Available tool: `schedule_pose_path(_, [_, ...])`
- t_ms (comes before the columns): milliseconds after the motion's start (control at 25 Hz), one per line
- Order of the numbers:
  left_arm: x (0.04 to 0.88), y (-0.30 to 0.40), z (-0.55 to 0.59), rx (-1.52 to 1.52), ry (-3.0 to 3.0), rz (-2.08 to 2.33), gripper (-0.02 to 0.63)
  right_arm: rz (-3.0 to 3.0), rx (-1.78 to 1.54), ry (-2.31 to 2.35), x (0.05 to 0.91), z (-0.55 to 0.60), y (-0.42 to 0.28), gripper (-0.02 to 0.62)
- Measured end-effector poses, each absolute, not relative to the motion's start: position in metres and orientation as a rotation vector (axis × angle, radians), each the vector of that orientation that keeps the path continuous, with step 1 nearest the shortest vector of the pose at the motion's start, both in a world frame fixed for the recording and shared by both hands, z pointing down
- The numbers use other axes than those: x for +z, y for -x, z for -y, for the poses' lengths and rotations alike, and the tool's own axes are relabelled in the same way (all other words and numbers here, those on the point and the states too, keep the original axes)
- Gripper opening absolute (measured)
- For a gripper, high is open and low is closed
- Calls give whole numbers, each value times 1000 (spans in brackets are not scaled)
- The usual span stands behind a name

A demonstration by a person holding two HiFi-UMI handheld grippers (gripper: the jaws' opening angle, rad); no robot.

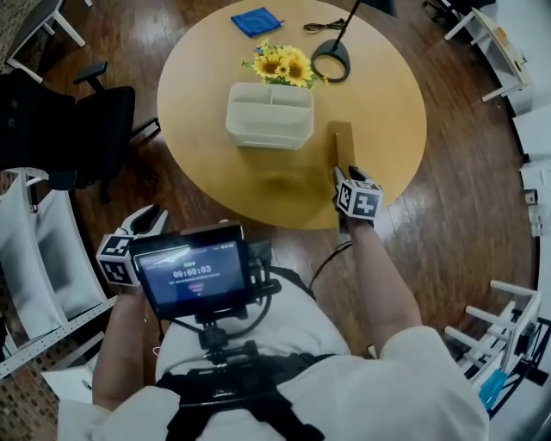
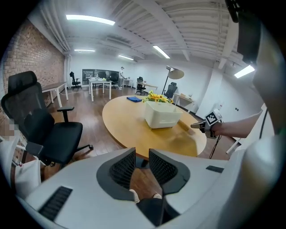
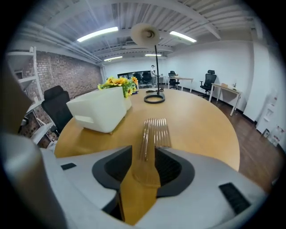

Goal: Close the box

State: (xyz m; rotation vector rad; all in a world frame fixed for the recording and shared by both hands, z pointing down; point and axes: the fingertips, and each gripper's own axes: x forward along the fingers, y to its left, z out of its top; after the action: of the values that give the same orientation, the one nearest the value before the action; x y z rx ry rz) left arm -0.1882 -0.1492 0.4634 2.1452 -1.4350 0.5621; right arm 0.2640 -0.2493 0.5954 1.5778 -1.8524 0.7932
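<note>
Starting closest in: the left tongs (image 2: pixel 142 164) hang low by the person's side, off the desk (image 1: pixel 392 95) altogether. Its jaws are just a sliver apart with nothing in them, only floor showing through the gap.

The right tongs (image 3: pixel 144 163) are at the near edge of the desk, jaws partway apart, and the near end of the clear ribbed lid (image 3: pixel 156 129) fills the gap between them. Looks to me like it's got a grip on it. The rest of the lid stretches away over the desktop.

Just beyond and to the left sits the white box (image 1: pixel 269 114), wide open, dividers visible, nothing covering it. Lid and box are near each other but not touching.

Behind the box are the sunflowers (image 1: pixel 282 65), then the lamp base (image 1: pixel 331 60) and a blue cloth (image 1: pixel 256 21) at the far edge.

So progress-wise I'd call it early: lid grabbed, but it has yet to be lifted, carried over the box and set down on it.
</note>
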Motion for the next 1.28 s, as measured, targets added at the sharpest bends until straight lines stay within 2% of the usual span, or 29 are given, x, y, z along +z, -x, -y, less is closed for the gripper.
schedule_pose_path(280, [459,215,177,563,-2135,1448,100,1756,808,-1607,620,297,-267,167])
schedule_pose_path(480, [465,226,188,563,-2117,1446,100,1660,775,-1581,635,301,-271,99])
schedule_pose_path(560, [465,226,194,557,-2122,1439,100,1652,768,-1592,635,300,-273,59])
schedule_pose_path(600, [465,226,197,555,-2126,1433,100,1647,769,-1604,635,300,-274,18])
schedule_pose_path(760, [466,222,211,549,-2150,1398,100,1642,786,-1638,629,293,-282,12])
schedule_pose_path(1040, [475,196,233,543,-2221,1312,100,1856,673,-1566,550,283,-295,12])
schedule_pose_path(1280, [484,174,245,494,-2251,1254,100,2118,391,-1211,466,295,-249,12])
